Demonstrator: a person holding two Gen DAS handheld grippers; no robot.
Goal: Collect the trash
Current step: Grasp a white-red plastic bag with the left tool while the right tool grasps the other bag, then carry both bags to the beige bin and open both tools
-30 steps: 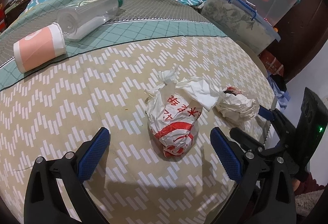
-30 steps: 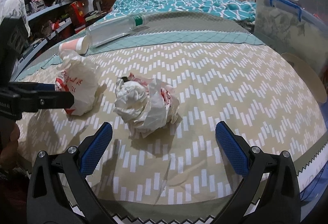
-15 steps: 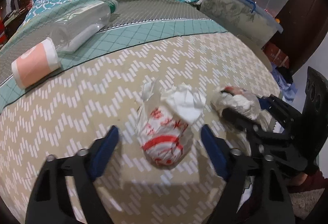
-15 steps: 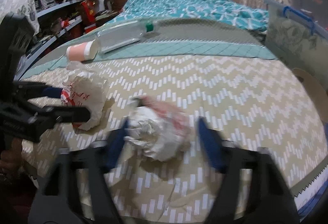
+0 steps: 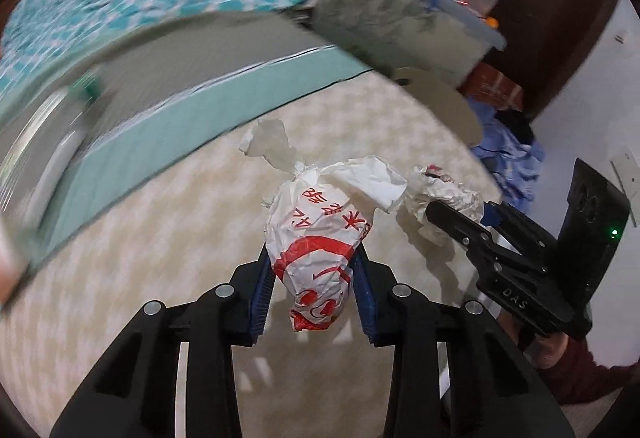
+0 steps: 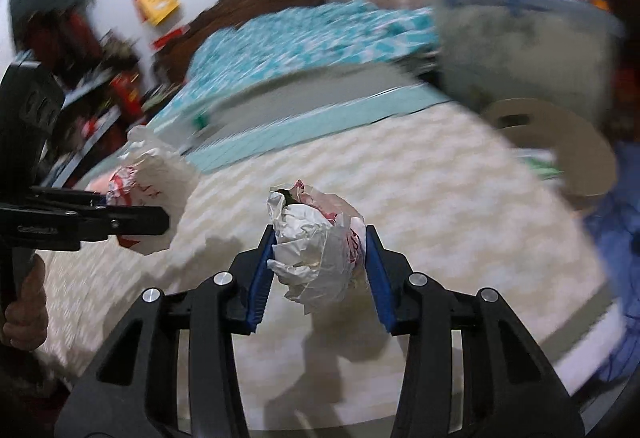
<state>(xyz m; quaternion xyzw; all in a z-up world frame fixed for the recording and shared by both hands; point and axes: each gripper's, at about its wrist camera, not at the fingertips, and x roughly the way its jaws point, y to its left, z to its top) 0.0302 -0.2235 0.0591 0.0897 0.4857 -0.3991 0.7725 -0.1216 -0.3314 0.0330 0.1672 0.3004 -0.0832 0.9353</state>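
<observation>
Between left gripper [image 5: 314,288] pads: red-printed bag [image 5: 318,238].

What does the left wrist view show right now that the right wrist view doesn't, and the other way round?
Only the left wrist view: the left gripper head-on, jaws closing on the red-printed bag, and stacked storage bins fairly sharp.

Only the right wrist view: the right gripper head-on, jaws closing on the crumpled wrapper, plus the wall, cluttered shelves and a hand on the other gripper's handle.

Both: each shows the other gripper and its trash from the side, the zigzag bedspread and the teal quilt, blurred.
</observation>
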